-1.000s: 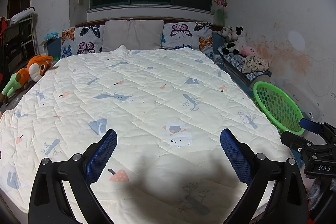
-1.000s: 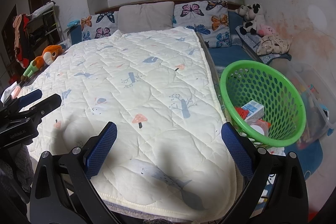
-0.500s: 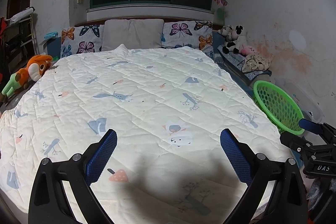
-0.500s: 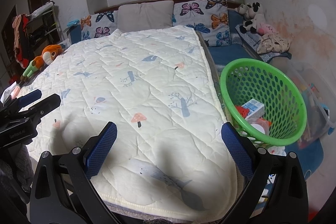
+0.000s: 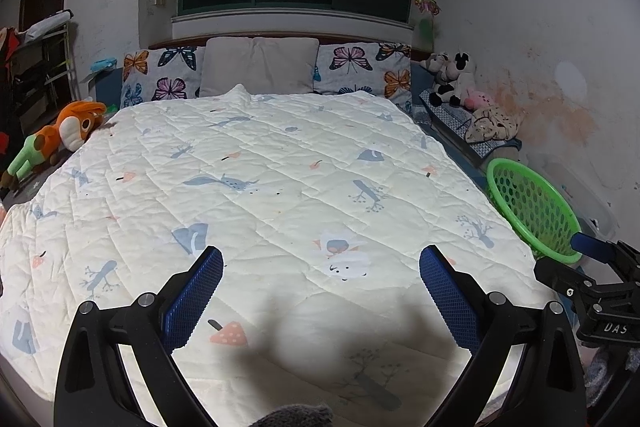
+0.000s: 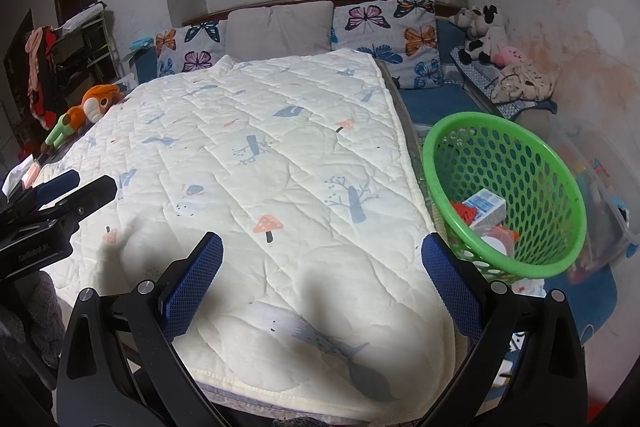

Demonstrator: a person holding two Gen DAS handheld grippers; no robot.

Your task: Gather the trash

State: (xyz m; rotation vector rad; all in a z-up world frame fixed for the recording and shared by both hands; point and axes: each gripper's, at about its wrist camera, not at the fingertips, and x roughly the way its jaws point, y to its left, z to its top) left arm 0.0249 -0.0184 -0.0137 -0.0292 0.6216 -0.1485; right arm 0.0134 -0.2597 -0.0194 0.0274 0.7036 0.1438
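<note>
Well above the foot of the bed point(image 5: 280, 195), both grippers hang with their jaws spread wide and nothing between the blue pads. The left gripper point(image 5: 320, 291) faces straight up the cream quilt point(image 5: 248, 147), printed with mushrooms, trees and birds; the right gripper point(image 6: 322, 281) sits over the quilt's right-hand edge.

The trash lies in the green basket point(image 6: 560, 187), a perforated plastic tub tilted on its side just beside the bed, its mouth turned toward the right camera. Inside it rest a small white-and-blue carton point(image 6: 486, 207) — its print too small to read — some red mesh-like scrap point(image 6: 464, 213) and a clear plastic cup or lid point(image 6: 496, 243).

Readable writing is scarce: "DAS" shows on the black body of the right gripper as seen from the left view point(image 5: 616, 327), and a faint word on the left gripper's body in the right view point(image 6: 34, 251) is too blurred to make out.

Butterfly pillows point(image 5: 356, 67) line the headboard.
</note>
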